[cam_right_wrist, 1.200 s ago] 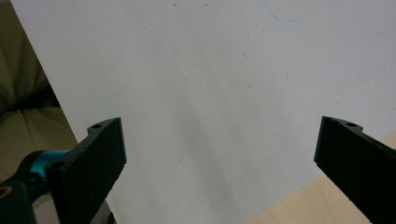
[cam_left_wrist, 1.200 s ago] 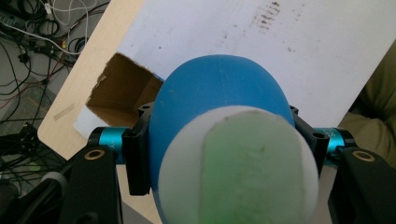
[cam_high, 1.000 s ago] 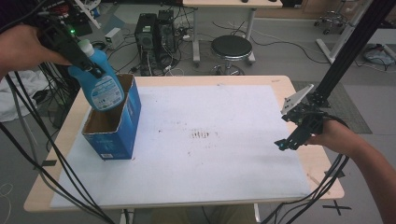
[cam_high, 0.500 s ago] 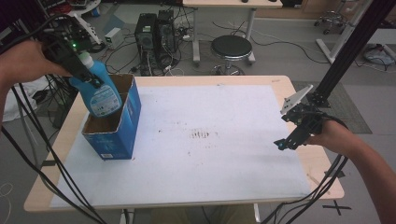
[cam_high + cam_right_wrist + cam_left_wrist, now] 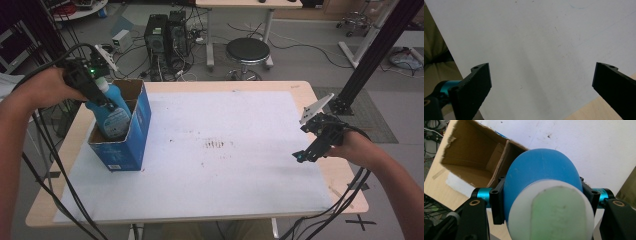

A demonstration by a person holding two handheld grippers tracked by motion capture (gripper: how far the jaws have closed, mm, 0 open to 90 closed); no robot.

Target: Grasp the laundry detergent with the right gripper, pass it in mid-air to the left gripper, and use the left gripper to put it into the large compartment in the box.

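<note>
Since the earlier frames, the left gripper has descended with the blue bottle, which was above the blue box and now sits partly inside it. The right gripper has kept its place.

The left gripper is clenched on the blue bottle just below its white cap; in the left gripper view, 1 jaw presses on each side of the bottle's upper body. The bottle leans, cap end toward the person's left hand, with its lower body below the box's rim. The box stands open-topped at the left side of the bench, on the white sheet that covers most of the bench top. A cardboard divider splits the box interior into 2 compartments; the pictures do not settle which compartment receives the bottle.

The right gripper is released: its 2 jaws stand wide apart with nothing between them, above the white sheet near the right edge of the bench.
</note>
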